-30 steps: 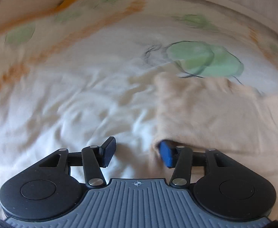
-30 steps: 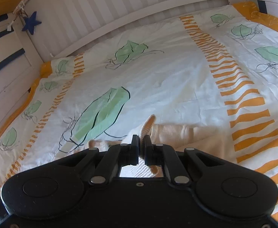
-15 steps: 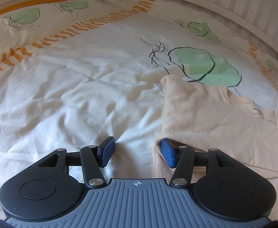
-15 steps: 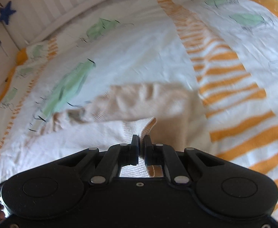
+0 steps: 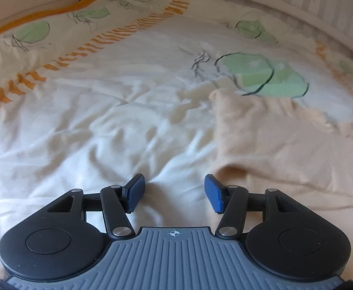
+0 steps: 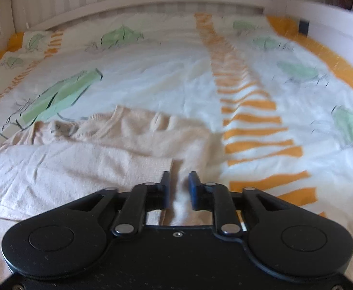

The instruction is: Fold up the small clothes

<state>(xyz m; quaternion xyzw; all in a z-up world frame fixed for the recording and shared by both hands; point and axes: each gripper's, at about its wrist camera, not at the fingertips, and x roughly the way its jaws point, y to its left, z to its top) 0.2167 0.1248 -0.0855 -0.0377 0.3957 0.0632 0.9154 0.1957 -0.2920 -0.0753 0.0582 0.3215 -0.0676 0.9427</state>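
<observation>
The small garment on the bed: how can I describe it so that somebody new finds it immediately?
Start from the white bedspread printed with green leaves and orange stripes. The beige sweater lies flat on it, neckline toward the headboard, just left of an orange stripe band. It is the only plain, fuzzy piece there, without any print.

The sweater [image 6: 133,142] was soft, matt, peach knit cloth, ribbed at the neckline. The bedspread [image 5: 104,120] was thin, crumpled, printed cotton-like fabric. The left gripper [image 5: 174,193] had matt black plastic arms, shiny metal pivots and blue rubbery-looking pads [image 5: 212,193]
</observation>
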